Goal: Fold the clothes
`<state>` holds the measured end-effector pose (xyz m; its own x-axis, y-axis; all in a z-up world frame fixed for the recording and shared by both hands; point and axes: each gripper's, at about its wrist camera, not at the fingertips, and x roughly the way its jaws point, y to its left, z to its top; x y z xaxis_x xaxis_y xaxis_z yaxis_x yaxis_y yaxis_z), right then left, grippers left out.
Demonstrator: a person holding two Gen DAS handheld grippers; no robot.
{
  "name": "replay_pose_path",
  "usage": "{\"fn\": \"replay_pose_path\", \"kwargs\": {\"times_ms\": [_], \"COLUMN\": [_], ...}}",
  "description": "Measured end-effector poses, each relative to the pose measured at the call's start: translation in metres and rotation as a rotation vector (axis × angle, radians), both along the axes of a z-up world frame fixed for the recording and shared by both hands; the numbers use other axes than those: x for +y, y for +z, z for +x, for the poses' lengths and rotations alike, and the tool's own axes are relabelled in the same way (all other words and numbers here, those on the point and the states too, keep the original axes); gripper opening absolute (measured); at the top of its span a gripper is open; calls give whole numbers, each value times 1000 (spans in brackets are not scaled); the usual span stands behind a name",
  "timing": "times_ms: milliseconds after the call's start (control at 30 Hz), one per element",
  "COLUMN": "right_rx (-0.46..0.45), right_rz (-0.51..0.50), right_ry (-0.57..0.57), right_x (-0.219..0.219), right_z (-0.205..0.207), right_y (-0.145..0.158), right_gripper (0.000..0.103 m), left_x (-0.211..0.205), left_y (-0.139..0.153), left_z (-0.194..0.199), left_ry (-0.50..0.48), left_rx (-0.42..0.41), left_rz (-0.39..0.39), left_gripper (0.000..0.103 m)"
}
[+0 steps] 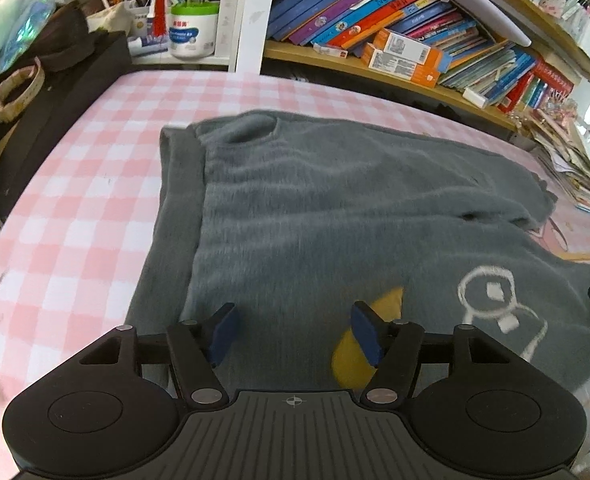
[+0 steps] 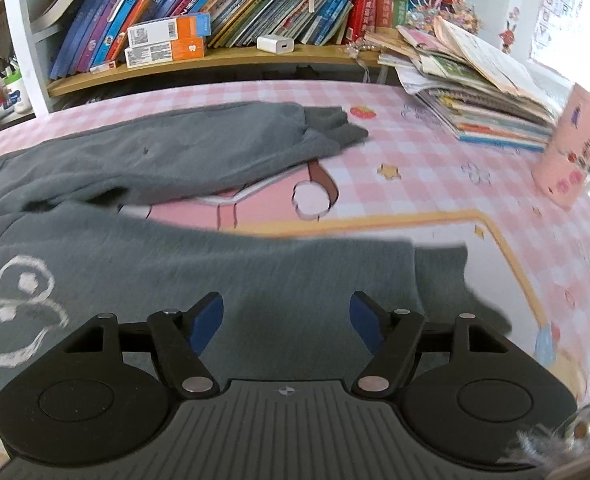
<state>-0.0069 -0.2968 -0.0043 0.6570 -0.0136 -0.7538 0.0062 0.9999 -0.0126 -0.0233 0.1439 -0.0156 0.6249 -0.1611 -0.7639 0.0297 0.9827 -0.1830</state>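
Grippers first: left gripper (image 1: 295, 334) and right gripper (image 2: 286, 322) both spread wide, holding nothing, poised low over near hem. Sweater (image 1: 335, 208) lay flat on table (image 1: 95, 160), left side folded in, right sleeve (image 2: 255, 136) sprawled outward. Probably mid-fold; edges blurred. Next: pinch hem or sleeve, carry inward. Books (image 2: 215, 8) beyond.

Left gripper (image 1: 295, 334) jaws spread wide, nothing between the blue pads (image 1: 223, 334), fingers aimed toward 12 o'clock, black linkage arms splayed to 10 and 2, held low and level. Right gripper (image 2: 287, 326) same pose: jaws wide apart, blue pads (image 2: 205, 322) bare, pointing 12 o'clock, pads facing each other at 9 and 3
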Motion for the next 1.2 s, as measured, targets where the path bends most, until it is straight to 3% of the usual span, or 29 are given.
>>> {"fn": "replay_pose_path", "kwargs": {"times_ms": [100,500,667,867,1200], "right_rx": [-3,4,-6,6,27], "right_rz": [-3,49,21,-38,-53], "right_ry": [27,176,274,373,481], "right_x": [-7,-13,-10,-7,-1], "right_z": [22,113,163,222,270], "right_y": [1,1,3,-3,-17], "right_gripper": [69,69,69,69,74], "left_x": [-7,-22,-20,-8,6], "left_y": [5,7,8,6,-11], "left_z": [17,77,112,154,195], "left_ry": [-12,-43,-73,-65,-71], "left_rx": [-6,-20,-40,-50,-15], "left_rz": [32,116,186,213,254], "left_gripper": [69,70,70,70,77]}}
